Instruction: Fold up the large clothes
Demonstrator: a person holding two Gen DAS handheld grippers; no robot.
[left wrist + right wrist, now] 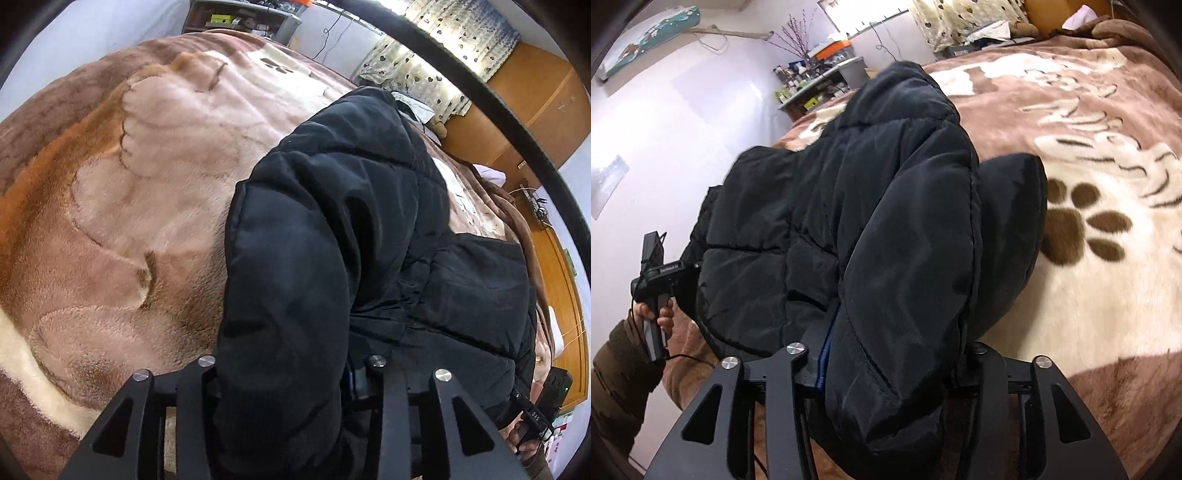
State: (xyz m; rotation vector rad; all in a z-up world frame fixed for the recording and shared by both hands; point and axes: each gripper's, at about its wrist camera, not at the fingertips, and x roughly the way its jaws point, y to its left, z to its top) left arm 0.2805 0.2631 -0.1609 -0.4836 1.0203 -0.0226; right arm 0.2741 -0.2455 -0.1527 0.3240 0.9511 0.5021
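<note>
My left gripper (291, 373) sits at the bottom of its frame with a thick roll of the black puffer jacket (332, 240) filling the gap between the jaws. My right gripper (886, 354), bottom centre of its own view, has a padded edge of the same jacket bulging up between its jaws. On both sides the padding hides the pads, so I cannot tell whether I am clamped on the fabric or whether it merely lies in an open gap.

The jacket lies on the brown plush blanket (122, 206) covering the bed, running from the bottom of each frame up toward the middle. In the right view it is heaped, with a rounded flap hanging out to the right over the cream paw-print patch (1086, 229).

I judge it bulky but light: quilted, full of air, soft with no stiffness to hold a crease. The shell looks smooth and slightly shiny, so it will probably slide between my pads unless I bite deep. I would take hold at a stitched seam or bound edge, where the layers are thinner and firmer, not on a fat quilted panel that squashes and springs back. The plush beneath should drag on it, so lifting clear beats sliding.

My other hand (653, 314) shows at lower left of the right view, gripping its handle.
</note>
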